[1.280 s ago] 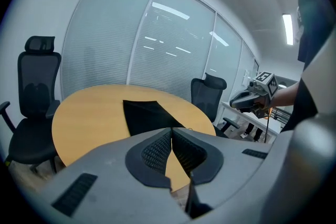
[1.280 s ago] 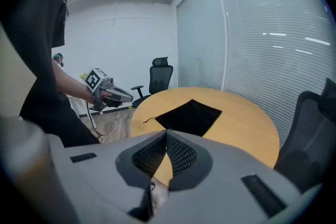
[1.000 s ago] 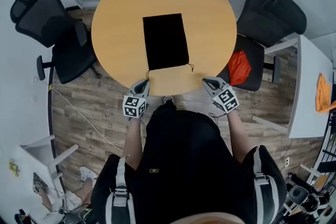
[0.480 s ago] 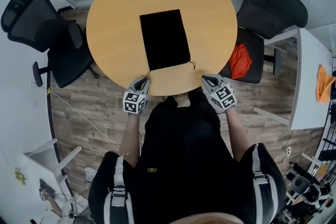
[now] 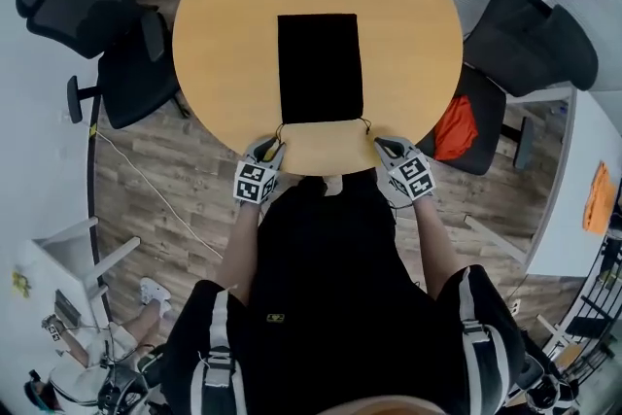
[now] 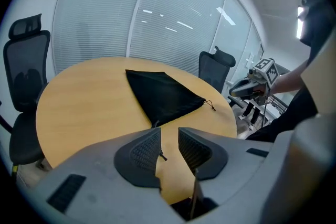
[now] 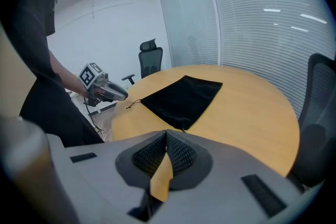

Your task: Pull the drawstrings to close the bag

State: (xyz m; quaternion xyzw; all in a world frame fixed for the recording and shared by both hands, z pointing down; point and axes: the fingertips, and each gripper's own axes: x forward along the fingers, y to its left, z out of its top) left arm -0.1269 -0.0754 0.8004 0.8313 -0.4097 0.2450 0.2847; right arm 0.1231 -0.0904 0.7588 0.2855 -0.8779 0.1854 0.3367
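Black fabric bag [image 5: 320, 66] lies flat on the table [image 5: 224, 34] just ahead of both tools, and since the left hand-held gripper [image 6: 169, 148] is opening around its drawstring [image 6: 160, 155] while the right hand-held gripper [image 7: 166, 152] is pinched together, the cord may slip free unpulled.

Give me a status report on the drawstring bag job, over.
Left tool opening, thin black left drawstring between its jaws. Right tool shut, empty. Black fabric drawstring bag flat on round wooden table, mouth uncinched. Nothing in the way.
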